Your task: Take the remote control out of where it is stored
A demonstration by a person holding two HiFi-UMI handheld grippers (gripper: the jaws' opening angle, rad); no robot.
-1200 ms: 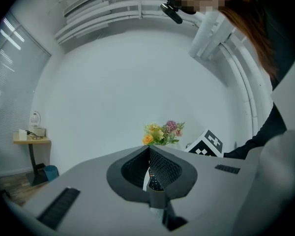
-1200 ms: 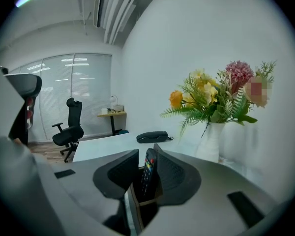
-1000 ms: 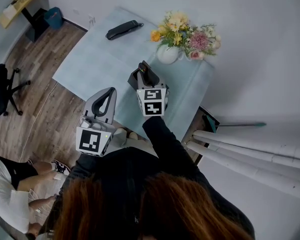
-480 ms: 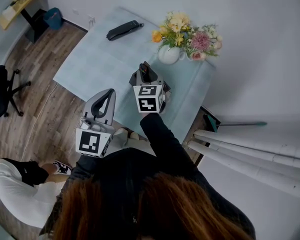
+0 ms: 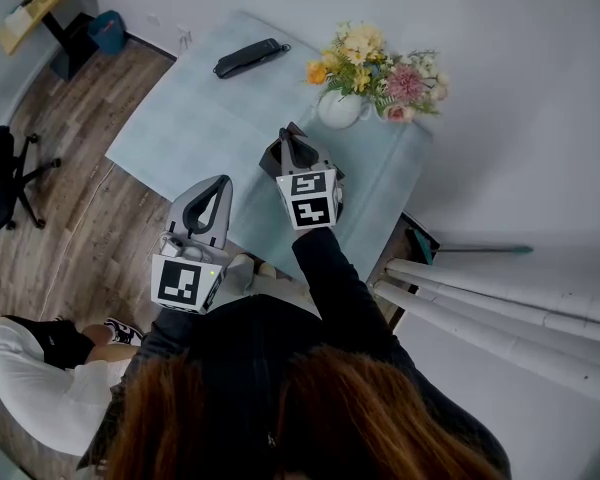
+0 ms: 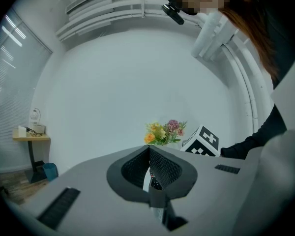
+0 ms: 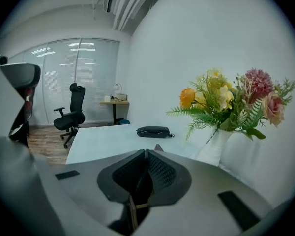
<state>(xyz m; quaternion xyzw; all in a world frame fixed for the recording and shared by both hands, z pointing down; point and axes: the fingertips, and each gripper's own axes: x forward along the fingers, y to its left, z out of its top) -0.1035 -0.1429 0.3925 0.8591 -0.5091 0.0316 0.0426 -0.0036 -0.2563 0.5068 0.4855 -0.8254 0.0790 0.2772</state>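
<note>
Right gripper (image 5: 292, 146): I have it tipped down over the dark holder (image 5: 271, 158) near the middle of the table (image 5: 200, 108). Its jaws have just been closing, and in the right gripper view (image 7: 145, 151) the tips meet with a dark, slim body caught between the pads.
Remote control (image 7: 140, 186): it stands upright in the holder, pinched between my right jaws. From the head view it is almost wholly hidden behind the gripper.
Holder: a small dark box open at the top, just in front of the flower vase (image 5: 336, 108) but apart from it.
Left gripper (image 5: 223, 180): I hold it nearly level at the table's near edge, well apart from the holder. Its jaws are pressed together at the tips in the left gripper view (image 6: 148, 147), and I see nothing gripped in them.
Telephone handset (image 5: 247, 58): black, lying flat at the far end of the table, well apart from both grippers; it also shows beyond my right jaws (image 7: 154, 131).
Flowers (image 5: 375, 63): yellow, orange and pink, in the white vase at the table's edge by the wall.
Room: a black office chair (image 5: 0, 178) stands on the wood floor at the left, and a person in white (image 5: 30, 388) sits low down at the left.
</note>
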